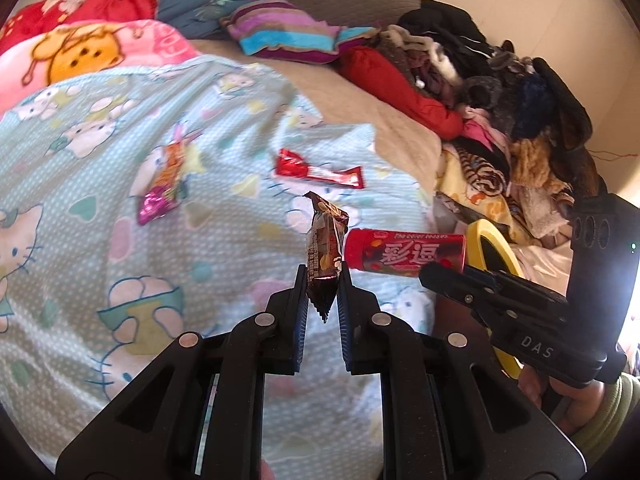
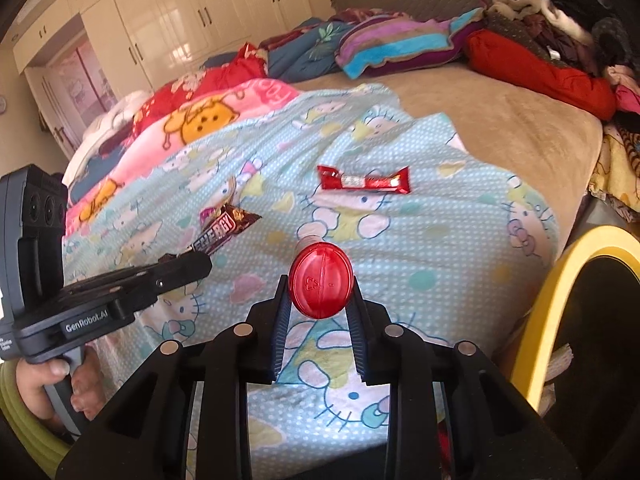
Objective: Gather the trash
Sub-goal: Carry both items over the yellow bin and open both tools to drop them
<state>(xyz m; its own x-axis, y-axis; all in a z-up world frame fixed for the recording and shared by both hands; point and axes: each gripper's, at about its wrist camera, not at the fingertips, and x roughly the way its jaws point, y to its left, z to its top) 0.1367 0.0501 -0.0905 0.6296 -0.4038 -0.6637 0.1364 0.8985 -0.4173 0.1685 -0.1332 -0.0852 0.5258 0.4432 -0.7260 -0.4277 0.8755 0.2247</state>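
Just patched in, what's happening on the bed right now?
A person is clearing snack trash off a cartoon-print blanket with two handheld grippers. The left gripper is shut on a brown snack wrapper, lifted clear of the bedding. The right gripper holds a red candy tube near a yellow-rimmed bin by the bed. A red wrapper and a pink-and-orange wrapper lie uncollected on the blanket.

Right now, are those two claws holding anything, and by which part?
Left gripper pinches a brown snack wrapper by its lower end; right gripper clamps a red tube near its cap end.
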